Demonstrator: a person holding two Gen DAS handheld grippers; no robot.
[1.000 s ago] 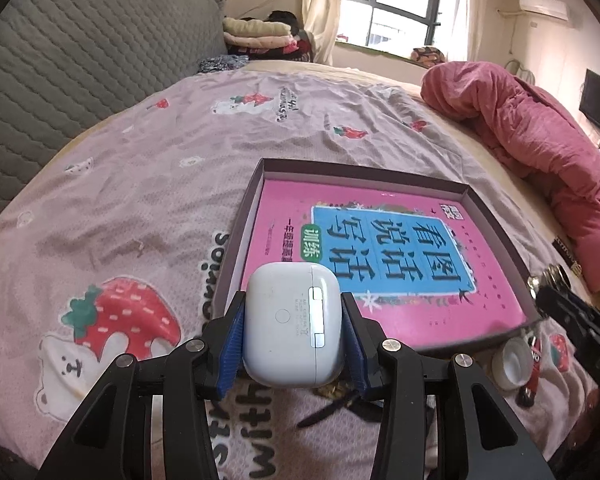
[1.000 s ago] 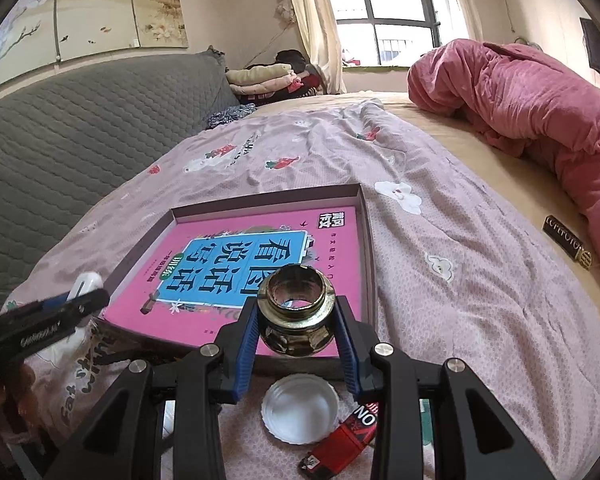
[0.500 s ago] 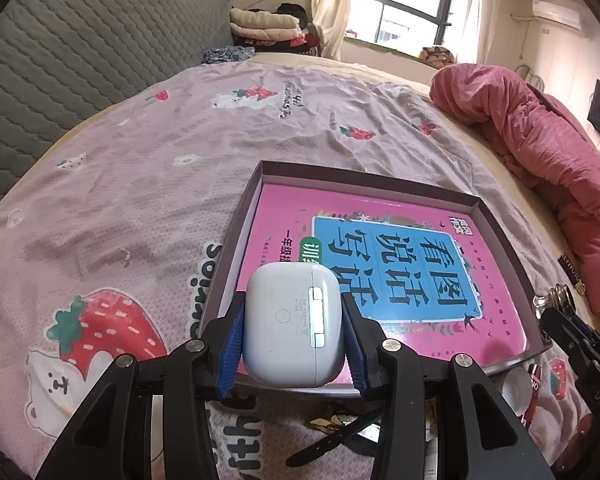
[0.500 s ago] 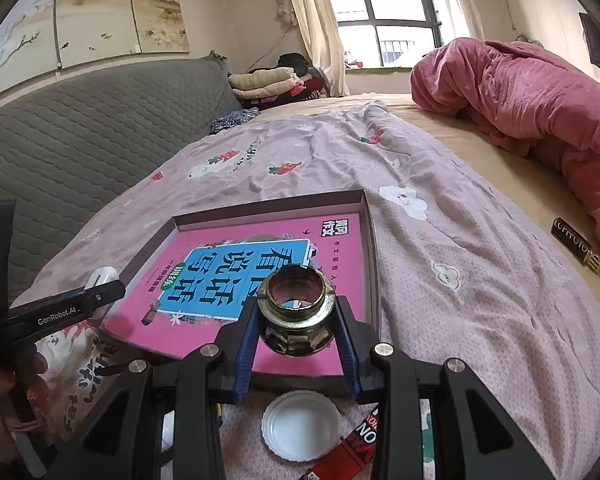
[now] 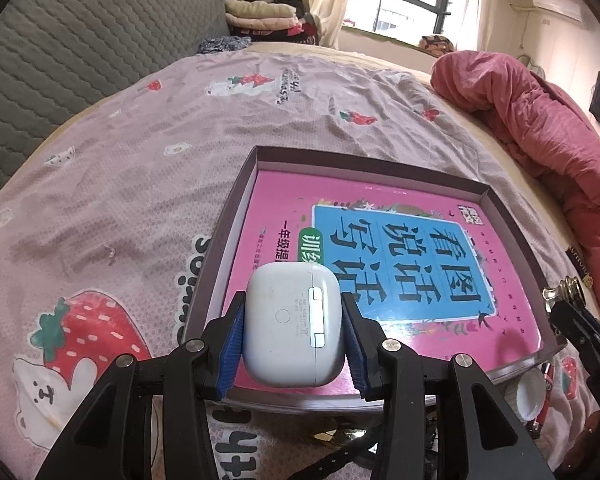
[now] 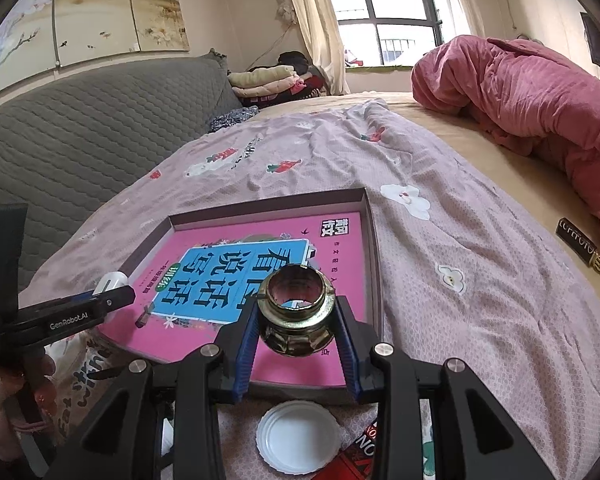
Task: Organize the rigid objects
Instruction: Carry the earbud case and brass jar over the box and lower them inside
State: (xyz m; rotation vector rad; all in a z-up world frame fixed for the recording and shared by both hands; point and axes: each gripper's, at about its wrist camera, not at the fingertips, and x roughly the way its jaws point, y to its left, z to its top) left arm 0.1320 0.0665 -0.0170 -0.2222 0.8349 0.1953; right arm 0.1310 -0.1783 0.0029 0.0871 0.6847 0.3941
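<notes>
L gripper [image 5: 294, 330] clamped on white earbud case [image 5: 294, 322], lower centre of frame, over near-left corner of shallow box [image 5: 236, 216] w/ pink book [image 5: 380, 248]. R gripper [image 6: 296, 318] clamped on brass nut [image 6: 296, 312], lower centre, over box's near edge; white cap [image 6: 298, 436] below.

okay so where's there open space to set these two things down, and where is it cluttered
Free: the pink book lying in the tray is bare, and so is the bedsheet between the tray and the red quilt. Crowded: the strip just below the tray's near edge, with the white cap, a red wrapper and a strap.
</notes>
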